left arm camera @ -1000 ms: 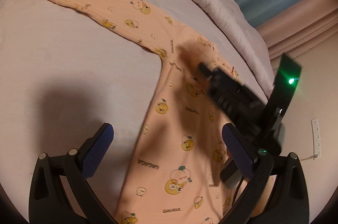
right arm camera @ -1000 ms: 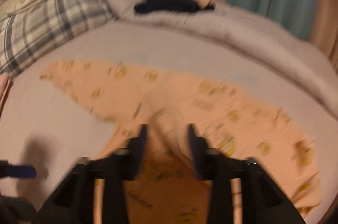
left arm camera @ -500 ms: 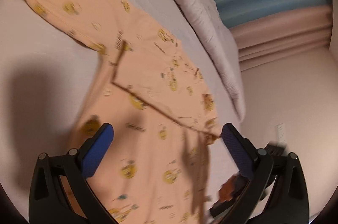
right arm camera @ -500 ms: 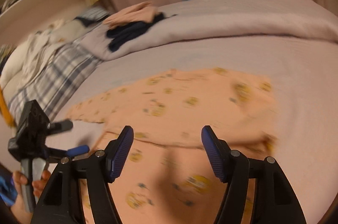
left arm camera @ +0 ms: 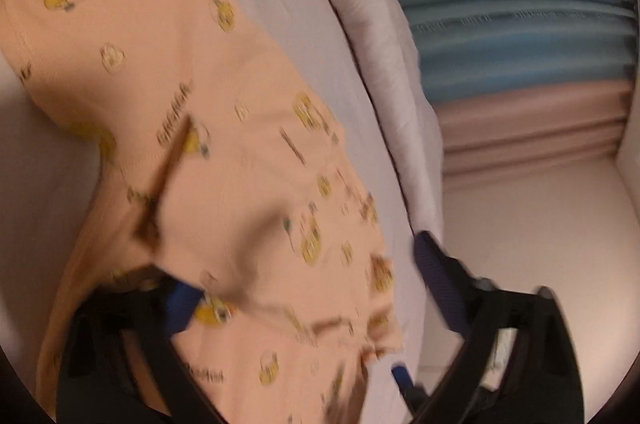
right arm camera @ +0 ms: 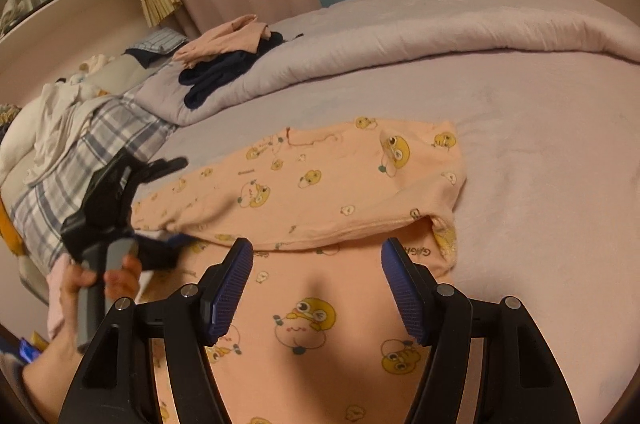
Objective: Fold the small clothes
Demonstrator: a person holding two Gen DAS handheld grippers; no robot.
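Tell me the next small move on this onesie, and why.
Probably close the left gripper on the sleeve end at the left and carry it across the body. One leg of the onesie already lies folded over, the left fingers straddle that edge, and the right gripper hovers open, holding nothing.

The peach cotton baby sleepsuit printed with yellow cartoon ducks point(right arm camera: 320, 184) carries the word "GAGA…" in small dark capitals, seen upside down near its folded right edge. The same print repeats elsewhere on the fabric, too blurred to read
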